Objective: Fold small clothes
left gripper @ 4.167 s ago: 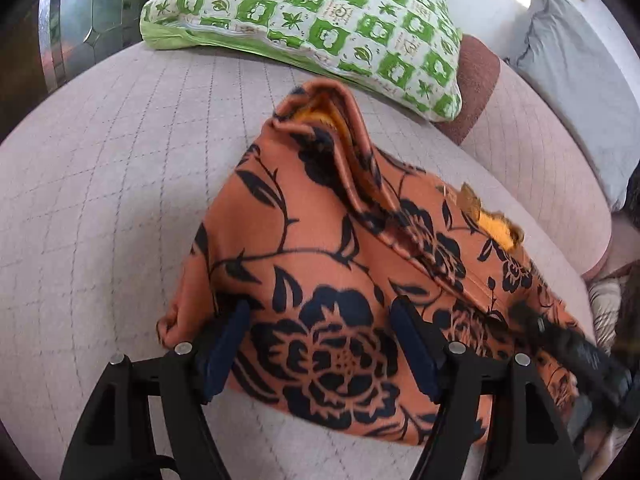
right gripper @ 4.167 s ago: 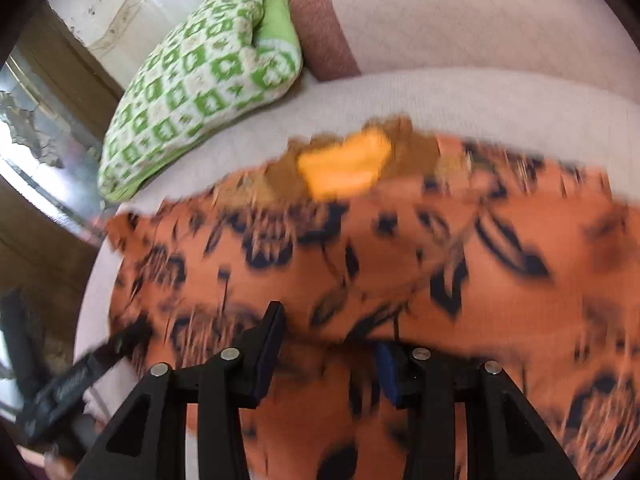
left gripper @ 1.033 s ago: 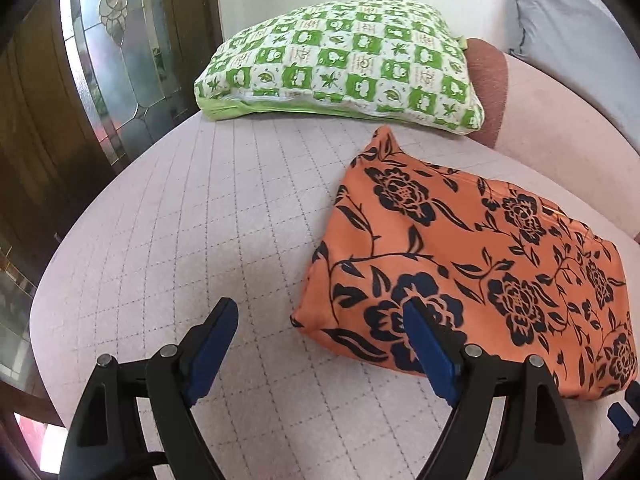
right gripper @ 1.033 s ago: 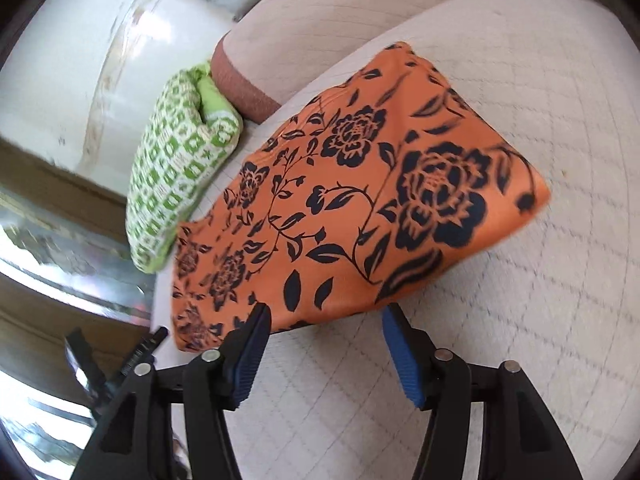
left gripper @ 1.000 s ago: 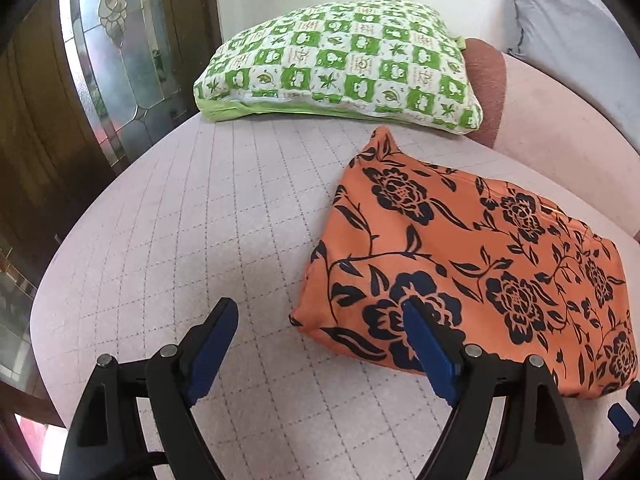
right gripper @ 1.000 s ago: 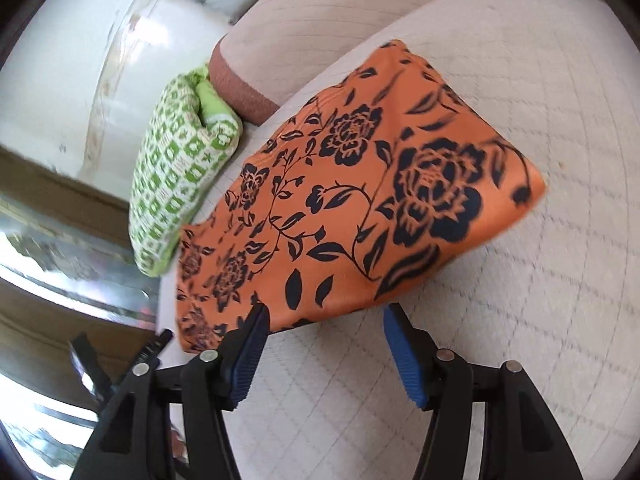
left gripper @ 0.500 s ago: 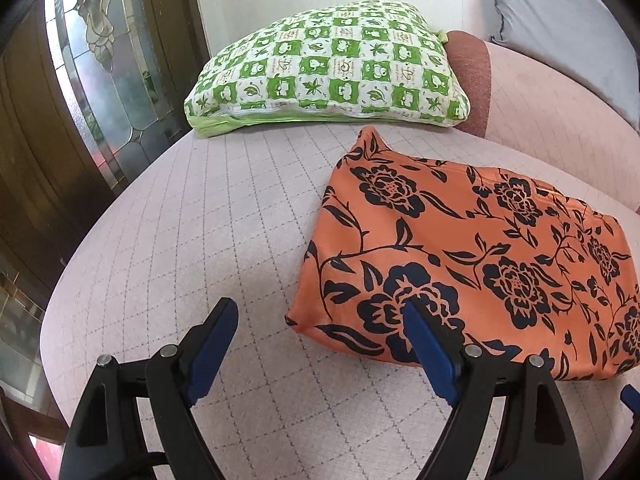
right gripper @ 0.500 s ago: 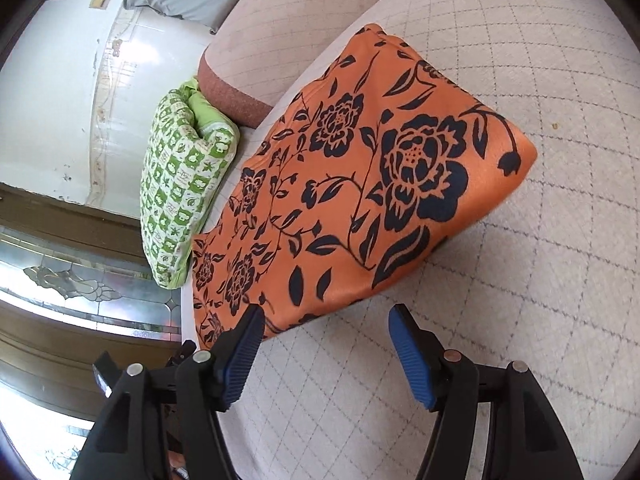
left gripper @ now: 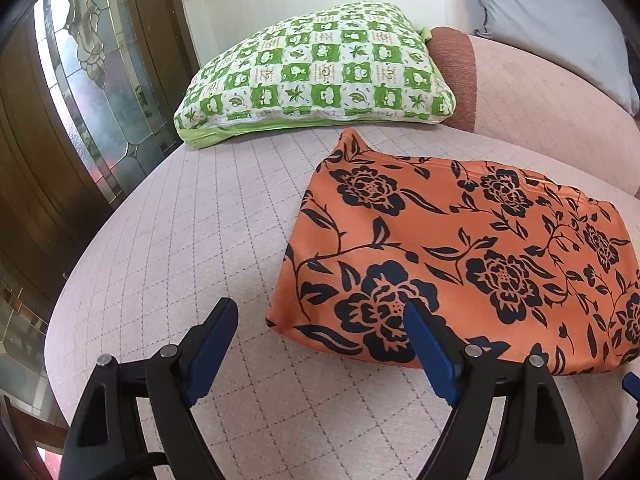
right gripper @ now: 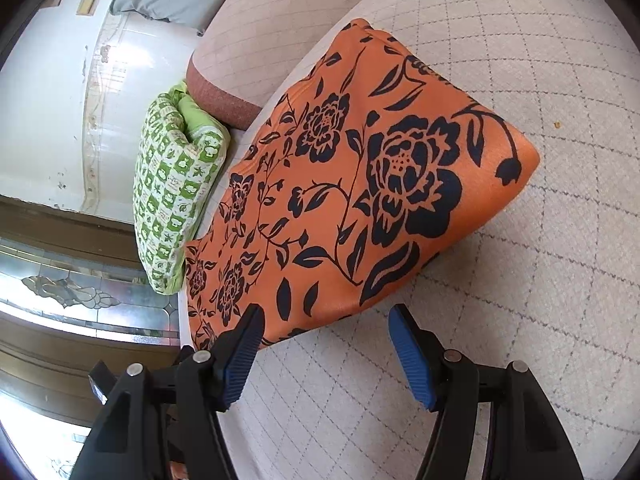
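An orange cloth with a black flower print (left gripper: 472,256) lies folded flat on the pale quilted cushion (left gripper: 192,240). My left gripper (left gripper: 320,320) hovers open just short of the cloth's near left corner, nothing between its blue pads. In the right wrist view the same cloth (right gripper: 360,184) stretches away to the upper left. My right gripper (right gripper: 324,320) stands open at its near edge, with only the cushion and the cloth's hem between the fingers. Neither gripper touches the fabric.
A green and white checked pillow (left gripper: 320,80) leans at the back of the cushion, beside a brown bolster end (left gripper: 452,76) and a grey pillow (left gripper: 552,20). A dark wooden door with leaded glass (left gripper: 92,92) stands to the left. The left gripper's black tip (right gripper: 100,376) shows low left.
Both grippers let go of the cloth several seconds back and drew away; it now lies flat. Over the last second both views rolled slightly, and the right jaws spread a little wider.
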Demonstrator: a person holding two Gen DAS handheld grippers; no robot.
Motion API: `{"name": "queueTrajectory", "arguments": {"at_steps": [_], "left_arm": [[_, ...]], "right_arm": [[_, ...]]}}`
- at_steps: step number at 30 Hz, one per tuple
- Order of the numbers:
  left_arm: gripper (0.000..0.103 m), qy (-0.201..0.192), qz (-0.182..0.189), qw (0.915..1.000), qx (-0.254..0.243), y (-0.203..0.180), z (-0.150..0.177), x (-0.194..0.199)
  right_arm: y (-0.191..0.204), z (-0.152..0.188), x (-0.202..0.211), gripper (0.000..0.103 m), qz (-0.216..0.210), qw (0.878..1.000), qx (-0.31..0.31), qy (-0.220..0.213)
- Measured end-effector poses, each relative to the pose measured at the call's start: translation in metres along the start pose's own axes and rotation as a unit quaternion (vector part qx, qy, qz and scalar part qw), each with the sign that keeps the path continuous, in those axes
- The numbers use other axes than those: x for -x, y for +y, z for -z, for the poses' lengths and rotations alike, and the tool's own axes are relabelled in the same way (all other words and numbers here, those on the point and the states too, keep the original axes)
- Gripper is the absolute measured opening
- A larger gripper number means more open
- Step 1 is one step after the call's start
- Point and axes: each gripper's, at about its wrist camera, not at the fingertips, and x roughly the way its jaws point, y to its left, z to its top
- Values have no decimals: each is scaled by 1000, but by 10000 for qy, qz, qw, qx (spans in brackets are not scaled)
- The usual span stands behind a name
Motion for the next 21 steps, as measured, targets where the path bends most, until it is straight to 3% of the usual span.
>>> {"name": "queueTrajectory", "arguments": {"at_steps": [21], "left_arm": [[85, -118, 149, 9997, -136, -9, 13, 20]], "right_arm": [[-12, 11, 11, 68, 97, 9999, 21, -37]]}}
